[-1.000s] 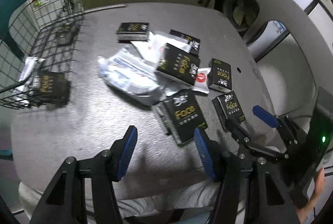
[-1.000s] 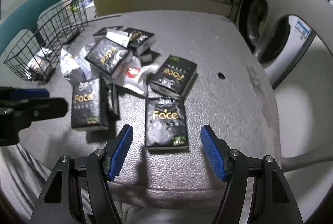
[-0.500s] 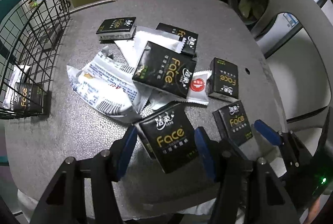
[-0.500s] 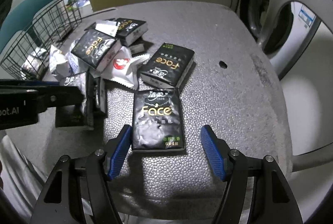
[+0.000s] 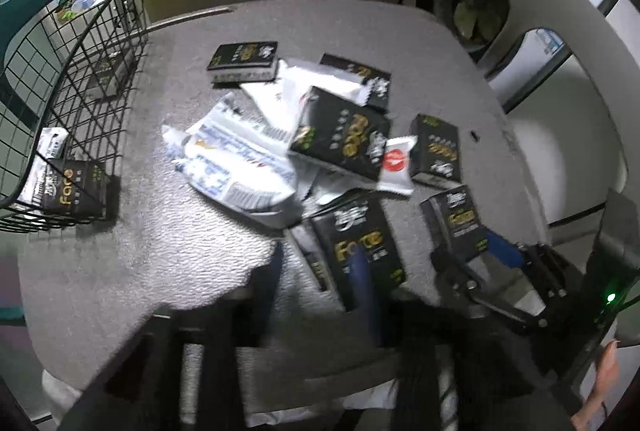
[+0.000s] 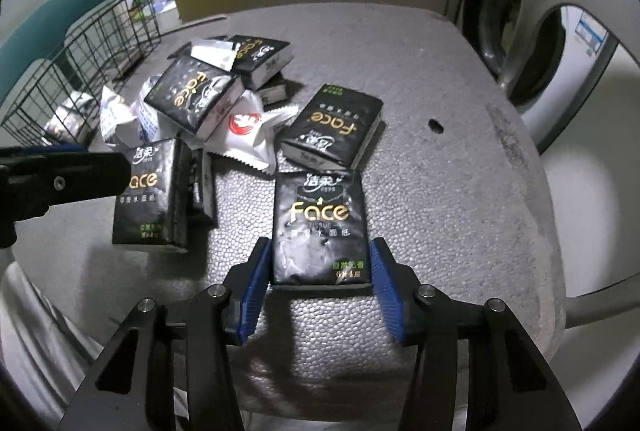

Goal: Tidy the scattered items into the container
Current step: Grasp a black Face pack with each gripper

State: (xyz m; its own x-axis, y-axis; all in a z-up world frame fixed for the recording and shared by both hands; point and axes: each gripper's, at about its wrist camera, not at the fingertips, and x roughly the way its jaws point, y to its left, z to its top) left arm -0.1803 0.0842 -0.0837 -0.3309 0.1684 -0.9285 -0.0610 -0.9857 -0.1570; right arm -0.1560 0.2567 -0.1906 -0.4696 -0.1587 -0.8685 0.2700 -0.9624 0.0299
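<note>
Roughly two tissue packs lie in the wire basket (image 5: 80, 103) while about seven packs and wrappers remain right of it on the tabletop (image 6: 440, 191); right tongs (image 6: 320, 287) straddle one pack (image 6: 320, 223) unclenched, left tongs (image 5: 320, 271) blurred, state unclear.

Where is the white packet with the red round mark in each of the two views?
Left wrist: white packet right of centre, between two black tissue packs.
Right wrist: white packet left of centre, in the pile.
Shared landmark: wire basket at the left.
</note>
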